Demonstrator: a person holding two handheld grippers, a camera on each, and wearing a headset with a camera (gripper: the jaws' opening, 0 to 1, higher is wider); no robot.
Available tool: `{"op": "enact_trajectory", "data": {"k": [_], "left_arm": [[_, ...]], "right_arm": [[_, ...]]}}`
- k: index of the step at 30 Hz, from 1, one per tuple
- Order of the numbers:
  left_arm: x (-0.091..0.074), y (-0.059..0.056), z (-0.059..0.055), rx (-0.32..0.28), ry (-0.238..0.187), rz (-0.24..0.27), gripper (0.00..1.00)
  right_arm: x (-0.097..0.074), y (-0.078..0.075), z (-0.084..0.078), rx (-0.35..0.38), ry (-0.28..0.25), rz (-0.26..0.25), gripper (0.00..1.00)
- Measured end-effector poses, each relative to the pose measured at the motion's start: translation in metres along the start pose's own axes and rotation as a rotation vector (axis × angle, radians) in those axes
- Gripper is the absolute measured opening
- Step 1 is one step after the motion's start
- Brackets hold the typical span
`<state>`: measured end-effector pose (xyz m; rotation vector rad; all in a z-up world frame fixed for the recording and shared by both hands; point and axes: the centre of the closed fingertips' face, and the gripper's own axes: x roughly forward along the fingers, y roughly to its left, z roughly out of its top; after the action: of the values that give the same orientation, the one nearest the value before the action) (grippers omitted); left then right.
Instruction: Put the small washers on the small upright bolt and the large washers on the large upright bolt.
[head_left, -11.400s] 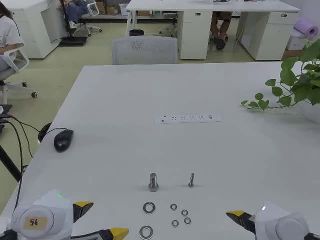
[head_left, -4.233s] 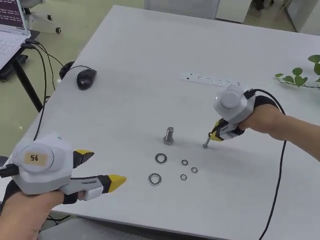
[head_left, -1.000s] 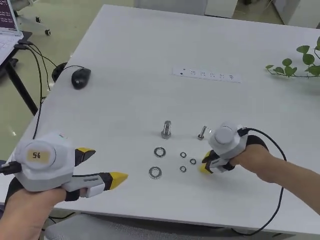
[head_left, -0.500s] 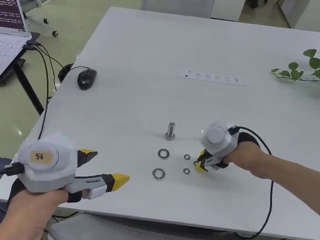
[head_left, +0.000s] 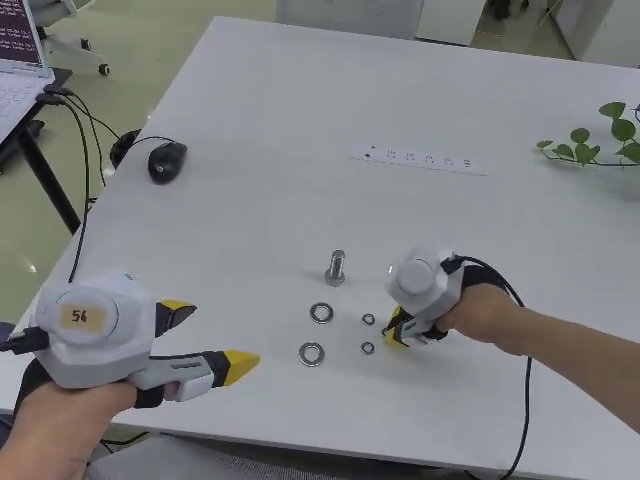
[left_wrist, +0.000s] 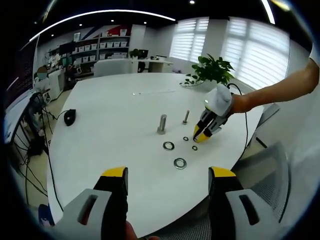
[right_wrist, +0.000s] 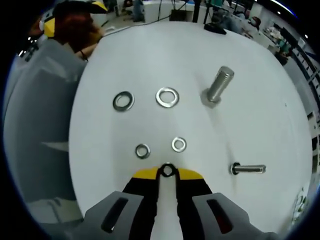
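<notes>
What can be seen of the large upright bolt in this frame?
The large upright bolt is silvery metal and seems to stand on its wider head, shank pointing up, on the white table. Its shank is bare: no washer is on it. Two large washers lie flat on the person's side of it, apart from it. Nothing touches it but the table.

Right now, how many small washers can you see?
3. One small washer and a second lie loose on the table; a third is pinched in the right tongs. More could be hidden.
</notes>
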<state>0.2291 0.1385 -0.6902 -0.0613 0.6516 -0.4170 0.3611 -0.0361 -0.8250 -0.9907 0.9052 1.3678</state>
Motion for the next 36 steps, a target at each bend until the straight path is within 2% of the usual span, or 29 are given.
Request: {"op": "enact_trajectory", "data": {"k": [2, 4, 9, 15, 19, 24, 29, 36], "left_arm": [[0.001, 0.000, 0.001, 0.000, -0.004, 0.000, 0.65], [0.001, 0.000, 0.001, -0.002, -0.004, 0.001, 0.65], [-0.002, 0.001, -0.002, -0.008, -0.002, 0.011, 0.65], [-0.005, 0.003, -0.003, -0.016, 0.001, 0.021, 0.65], [-0.004, 0.002, -0.002, -0.015, 0.002, 0.021, 0.65], [-0.002, 0.000, 0.000, -0.011, 0.003, 0.015, 0.65], [0.000, 0.000, 0.001, -0.008, 0.004, 0.013, 0.65], [0.000, 0.001, 0.003, -0.009, 0.003, 0.015, 0.65]], "right_arm": [[0.000, 0.001, 0.000, -0.017, 0.011, -0.005, 0.14], [-0.001, 0.000, -0.001, 0.002, 0.008, -0.008, 0.14], [-0.003, -0.001, -0.002, 0.070, -0.026, -0.004, 0.13], [-0.002, -0.001, -0.003, 0.076, -0.042, 0.001, 0.13], [-0.004, -0.004, 0.001, 0.113, -0.072, 0.002, 0.13], [-0.006, -0.006, 0.004, 0.120, -0.085, -0.001, 0.13], [-0.013, -0.011, 0.004, 0.123, -0.097, -0.017, 0.13], [-0.029, -0.027, -0.003, 0.189, -0.132, -0.051, 0.13]]}}
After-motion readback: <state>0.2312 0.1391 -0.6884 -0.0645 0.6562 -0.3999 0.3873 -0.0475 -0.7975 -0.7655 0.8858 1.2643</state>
